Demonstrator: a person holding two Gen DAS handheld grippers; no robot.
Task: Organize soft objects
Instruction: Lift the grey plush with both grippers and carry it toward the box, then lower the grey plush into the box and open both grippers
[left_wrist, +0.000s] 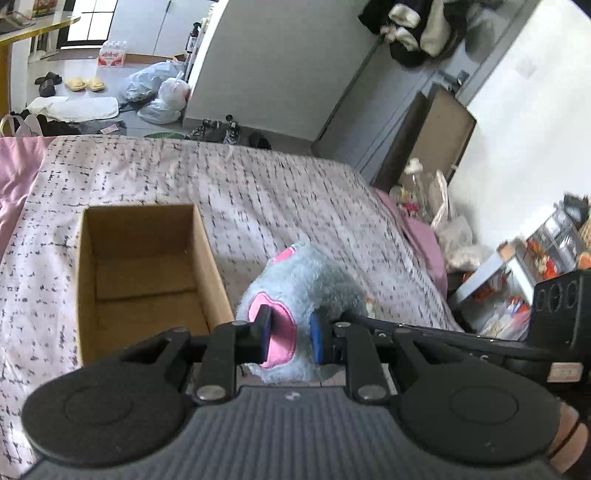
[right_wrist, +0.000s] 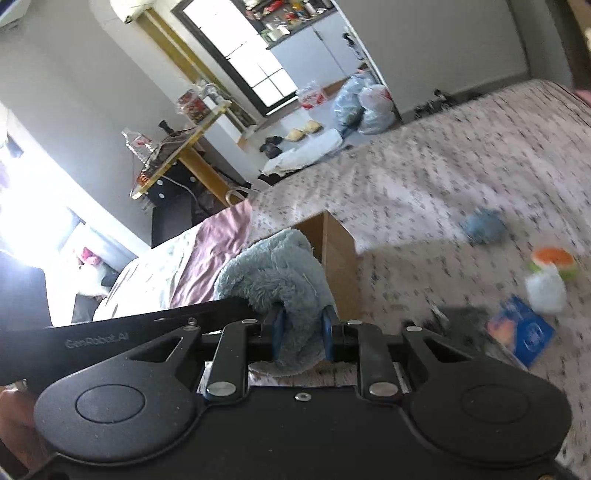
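A fluffy light-blue plush toy with pink patches hangs above the bed, held by both grippers. My left gripper is shut on its pink-patched end, just right of an open cardboard box that stands empty on the patterned bedspread. In the right wrist view my right gripper is shut on another part of the same plush toy, with the cardboard box right behind it. The other gripper's black body shows at the edge of each view.
On the bedspread to the right lie a small blue plush, an orange, green and white soft toy, a dark item and a blue packet. Beyond the bed are bags, slippers and shoes on the floor.
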